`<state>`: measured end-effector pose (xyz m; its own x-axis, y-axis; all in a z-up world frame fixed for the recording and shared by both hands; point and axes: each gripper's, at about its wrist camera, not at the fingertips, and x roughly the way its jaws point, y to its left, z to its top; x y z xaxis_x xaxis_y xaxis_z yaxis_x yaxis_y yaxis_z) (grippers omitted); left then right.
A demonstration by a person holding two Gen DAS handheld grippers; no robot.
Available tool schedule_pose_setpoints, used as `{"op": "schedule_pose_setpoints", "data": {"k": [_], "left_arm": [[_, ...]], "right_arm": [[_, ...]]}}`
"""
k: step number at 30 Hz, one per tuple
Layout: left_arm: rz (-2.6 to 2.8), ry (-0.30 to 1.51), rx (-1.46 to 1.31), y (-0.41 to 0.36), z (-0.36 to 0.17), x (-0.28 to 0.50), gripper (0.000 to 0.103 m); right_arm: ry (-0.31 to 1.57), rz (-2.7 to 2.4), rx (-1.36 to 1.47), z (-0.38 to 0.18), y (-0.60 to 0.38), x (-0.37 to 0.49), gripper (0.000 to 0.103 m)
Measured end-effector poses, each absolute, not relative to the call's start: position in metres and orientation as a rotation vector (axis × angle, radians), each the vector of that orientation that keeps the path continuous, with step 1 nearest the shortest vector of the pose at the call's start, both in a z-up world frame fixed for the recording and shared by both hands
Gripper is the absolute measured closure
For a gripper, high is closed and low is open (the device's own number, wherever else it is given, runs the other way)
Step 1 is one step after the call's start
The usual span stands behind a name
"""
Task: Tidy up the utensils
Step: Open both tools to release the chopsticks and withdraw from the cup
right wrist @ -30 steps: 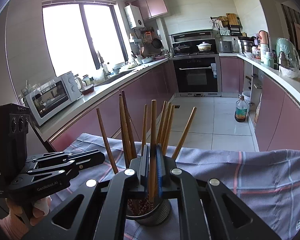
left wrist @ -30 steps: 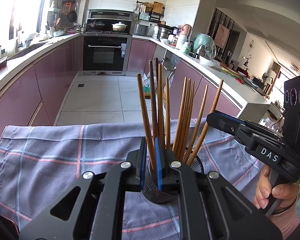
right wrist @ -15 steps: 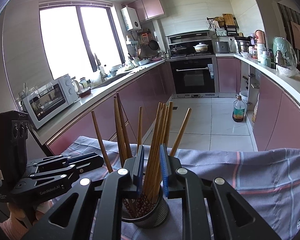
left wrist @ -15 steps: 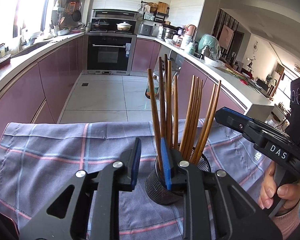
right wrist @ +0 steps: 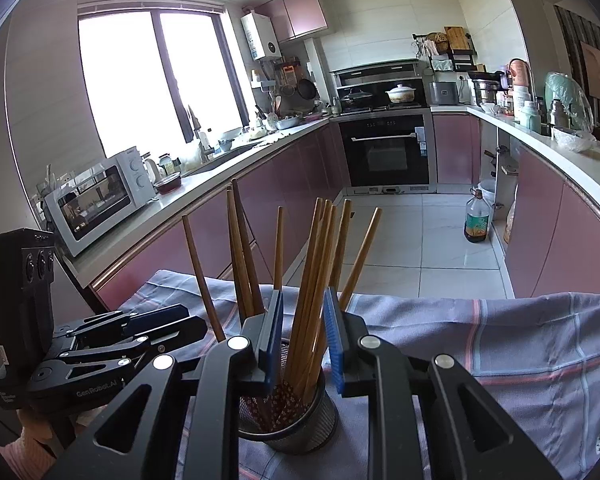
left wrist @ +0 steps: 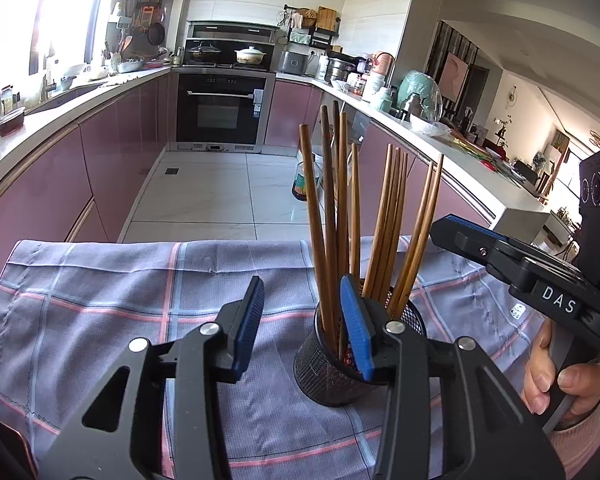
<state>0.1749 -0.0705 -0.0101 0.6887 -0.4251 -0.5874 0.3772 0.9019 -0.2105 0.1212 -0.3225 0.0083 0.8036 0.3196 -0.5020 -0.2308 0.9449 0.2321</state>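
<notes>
Two handheld grippers with black arms and blue finger pads meet over a black mesh cup (left wrist: 342,364) full of wooden chopsticks (left wrist: 332,216). Seen from its own camera, the left gripper (left wrist: 304,326) is spread wide and holds nothing; its right pad sits against the near rim of the cup, just in front of the chopstick shafts, while its left pad hangs over bare cloth to the left of the cup. The cup therefore lies off to the right of this gripper's centre line.

From the right wrist camera, the right gripper (right wrist: 302,334) is also parted, gripping nothing, but it straddles a cluster of chopsticks (right wrist: 316,280) that rise between its two pads, with the cup (right wrist: 288,416) directly below. No pad visibly presses the sticks. The left gripper (right wrist: 124,338) shows at the left edge of this view.

All chopsticks stand roughly upright, long axes near vertical and fanning outward at the top, thick ends up. By my judgement, the right gripper is the better placed to take a stick, since a simple squeeze would catch those between its pads.

Under the cup lies a blue-grey checked cloth (left wrist: 120,288) with pink lines. Beyond are pink kitchen cabinets, a black oven (left wrist: 220,112) and a bright window.
</notes>
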Motion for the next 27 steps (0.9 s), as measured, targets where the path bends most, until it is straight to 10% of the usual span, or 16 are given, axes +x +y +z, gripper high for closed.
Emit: {"op": "schedule_pose_setpoints", "data": {"k": [13,27], "left_arm": [[-0.348,0.560,-0.040,-0.057,-0.018,0.130,0.009],[-0.207,0.455,-0.013,-0.040,-0.026,0.061,0.005]], "right_arm": [[0.525,0.254,0.108,-0.003,-0.312,0.088,0.029],[0.419,0.185,0.071,-0.017,-0.300,0.028,0.007]]}}
